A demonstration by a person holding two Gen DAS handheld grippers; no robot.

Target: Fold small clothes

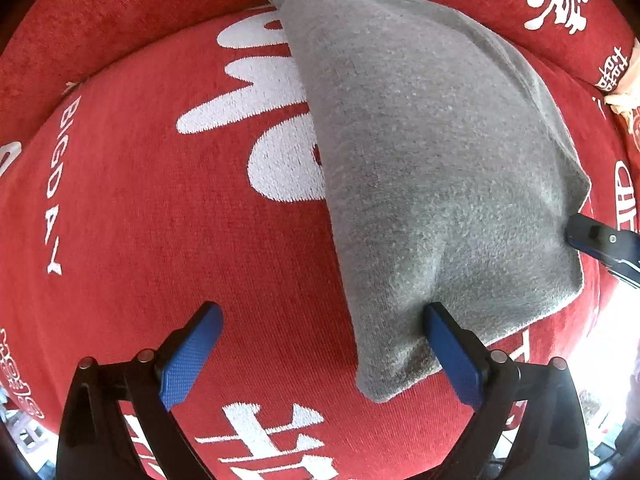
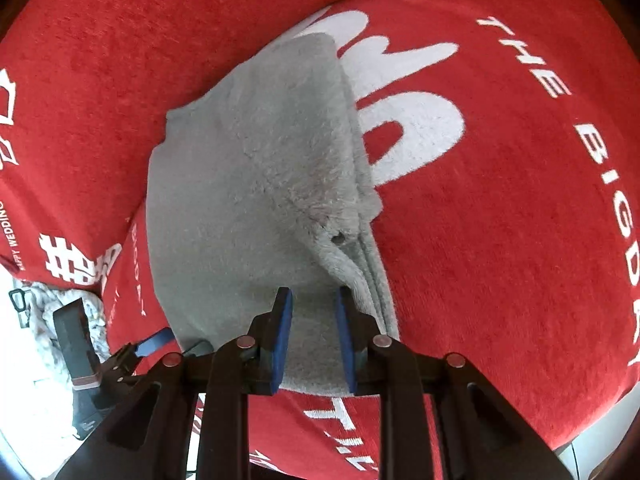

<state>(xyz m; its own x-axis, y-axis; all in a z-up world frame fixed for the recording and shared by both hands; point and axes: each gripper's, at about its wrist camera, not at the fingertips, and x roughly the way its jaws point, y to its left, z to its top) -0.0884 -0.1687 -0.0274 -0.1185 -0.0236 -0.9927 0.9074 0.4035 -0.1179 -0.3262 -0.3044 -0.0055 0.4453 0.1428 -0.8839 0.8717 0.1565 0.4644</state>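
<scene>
A grey fleece garment [image 1: 432, 160] lies folded on the red seat cushion [image 1: 160, 208], its layered edge [image 2: 372, 272] stacked on one side. My left gripper [image 1: 323, 312] points straight down with its jaws wide open. Its right finger [image 1: 452, 352] rests at the garment's near corner and its left finger [image 1: 192, 352] is over bare cushion. My right gripper [image 2: 312, 292] hovers over the garment [image 2: 248, 184] near that layered edge, jaws a narrow gap apart with nothing pinched. One finger of the right gripper [image 1: 592, 234] shows at the cloth's right edge. A blue left finger [image 2: 154, 342] shows at the cloth's corner.
The red cushion carries white embroidered lettering [image 2: 412, 120], and a red backrest [image 1: 120, 20] rises behind it. Off the cushion's edge lie a white knitted cloth [image 2: 44, 308] and a dark object [image 2: 76, 340]. Bright floor shows past the seat's edge [image 1: 612, 332].
</scene>
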